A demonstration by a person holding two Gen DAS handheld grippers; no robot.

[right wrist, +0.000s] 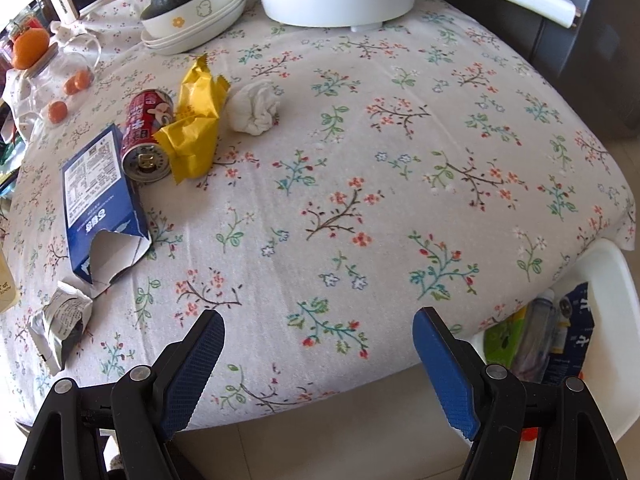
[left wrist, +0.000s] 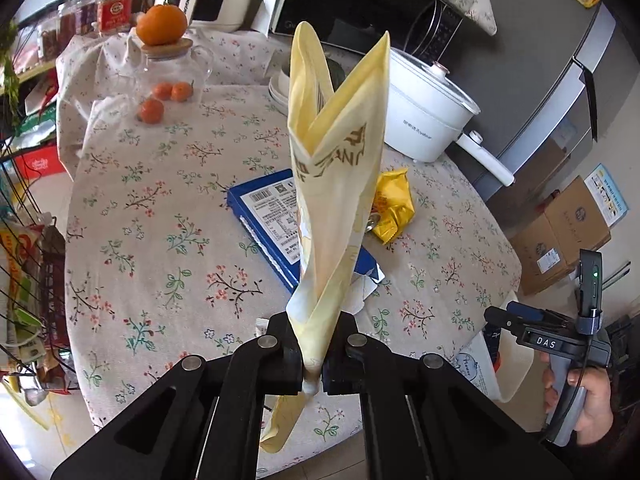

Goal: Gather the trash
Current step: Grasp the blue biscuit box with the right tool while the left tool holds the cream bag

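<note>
A: Left claw (left wrist: 314,364) is clamped tight on the pale yellow bag (left wrist: 336,152), lifted above the worktop (right wrist: 400,184).

B: Right claw (right wrist: 318,334) gapes wide, empty. Carry the bag gently to the white bin (right wrist: 612,292) beside the worktop's edge, keeping the grip firm.

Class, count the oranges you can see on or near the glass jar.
4: one large orange sits on the jar's wooden lid; three small ones show at the glass jar; more may be hidden.

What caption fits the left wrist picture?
Left tool pinching a pale yellow bag above the flowery table.
</note>
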